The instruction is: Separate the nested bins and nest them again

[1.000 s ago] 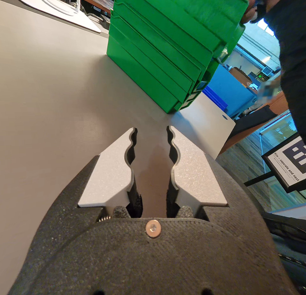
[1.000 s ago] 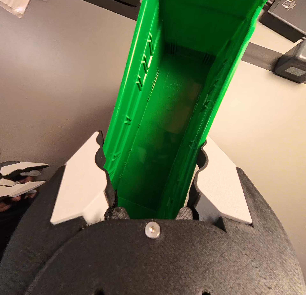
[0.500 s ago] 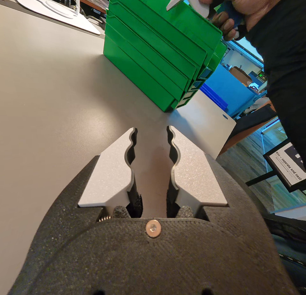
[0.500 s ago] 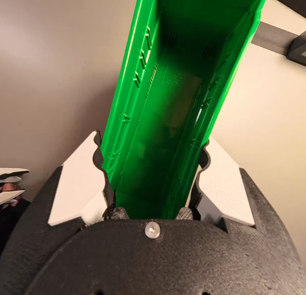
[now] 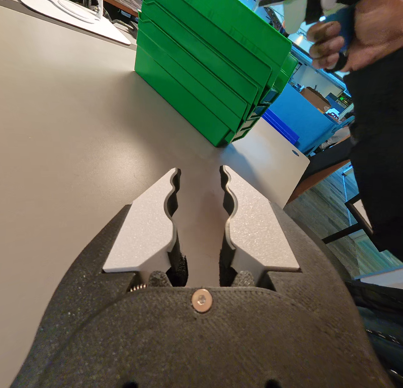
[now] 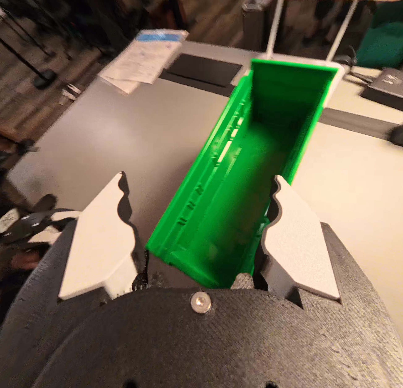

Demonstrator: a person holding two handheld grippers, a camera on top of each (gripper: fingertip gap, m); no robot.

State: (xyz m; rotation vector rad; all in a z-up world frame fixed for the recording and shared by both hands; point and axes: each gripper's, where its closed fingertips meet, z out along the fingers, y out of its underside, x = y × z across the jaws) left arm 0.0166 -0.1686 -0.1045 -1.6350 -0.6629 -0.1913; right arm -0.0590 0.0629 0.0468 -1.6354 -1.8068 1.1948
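Observation:
A stack of nested green bins stands on the grey table. My left gripper is open and empty, low over the table, a short way in front of the stack. My right gripper is open above the stack. The top green bin lies between its spread fingers; the left finger stands clear of the bin and the right finger is beside the bin's wall. In the left wrist view the right gripper shows blurred in a hand above and right of the stack.
A white board lies at the table's far left. Blue bins stand beyond the table's right edge. A paper stack, a black pad and black devices lie behind the bins. A person's dark sleeve is at the right.
My right gripper was shut on the top green bin; its jaws have now spread off it and it has pulled back. The bin stays on the stack. My left gripper has barely moved.

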